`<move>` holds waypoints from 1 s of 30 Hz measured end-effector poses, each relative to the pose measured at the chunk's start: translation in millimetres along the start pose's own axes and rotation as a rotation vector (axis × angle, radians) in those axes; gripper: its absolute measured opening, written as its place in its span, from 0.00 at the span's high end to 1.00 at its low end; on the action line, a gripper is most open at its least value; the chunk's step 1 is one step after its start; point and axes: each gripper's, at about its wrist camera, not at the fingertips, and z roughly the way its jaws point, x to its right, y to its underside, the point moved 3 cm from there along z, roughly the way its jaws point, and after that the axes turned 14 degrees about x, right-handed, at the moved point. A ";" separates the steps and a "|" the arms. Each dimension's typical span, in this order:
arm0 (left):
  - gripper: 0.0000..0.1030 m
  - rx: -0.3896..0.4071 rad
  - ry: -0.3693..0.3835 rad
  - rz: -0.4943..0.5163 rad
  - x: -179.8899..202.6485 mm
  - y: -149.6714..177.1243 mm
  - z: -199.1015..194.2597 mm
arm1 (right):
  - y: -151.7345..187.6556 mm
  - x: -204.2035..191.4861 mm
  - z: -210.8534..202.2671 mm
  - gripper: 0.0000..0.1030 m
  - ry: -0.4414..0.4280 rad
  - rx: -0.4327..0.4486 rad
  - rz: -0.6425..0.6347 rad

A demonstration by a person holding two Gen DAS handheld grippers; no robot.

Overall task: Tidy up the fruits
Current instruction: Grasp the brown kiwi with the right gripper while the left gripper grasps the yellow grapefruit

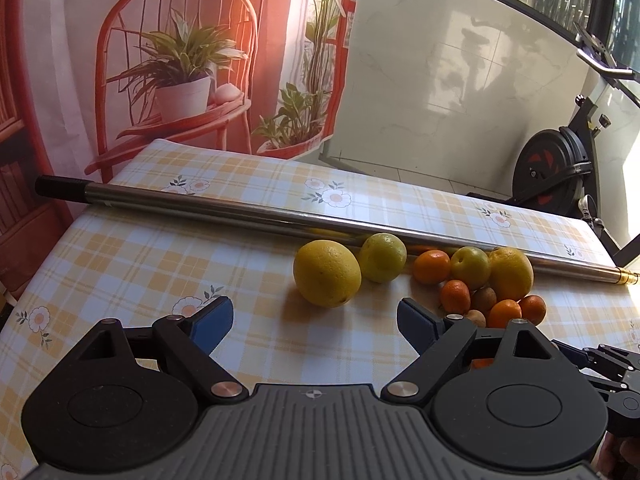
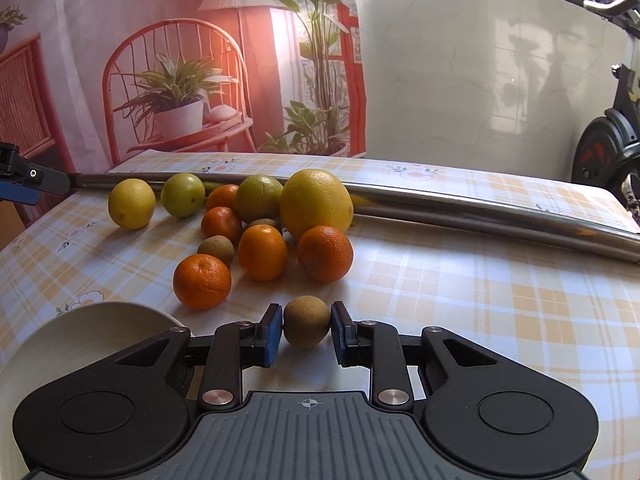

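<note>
The bench (image 2: 460,300) wears a yellow-and-white checked cloth with small flower prints. Along its far side lies a long metal pole (image 2: 460,204), black-capped at the left end. Just near of the pole, fruits rest in a loose cluster: a big yellow citrus (image 2: 316,204), a lemon (image 2: 131,204) at the left, green-yellow fruits (image 2: 183,195), several mandarins (image 2: 202,282) and small brown fruits (image 2: 216,249). A white bowl (image 2: 80,332) sits at the near left.
</note>
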 end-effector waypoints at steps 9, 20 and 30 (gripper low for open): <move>0.11 -0.001 0.012 0.012 7.1 -5.4 16.0 | 1.0 9.7 -6.3 0.77 0.021 0.060 0.065; 0.12 -0.053 -0.037 -0.193 -6.0 -2.8 81.0 | 2.2 13.1 -6.9 0.76 0.021 0.057 0.098; 0.38 -0.093 -0.038 -0.201 -9.4 11.5 108.4 | 1.6 17.5 -5.3 0.76 0.023 0.049 0.132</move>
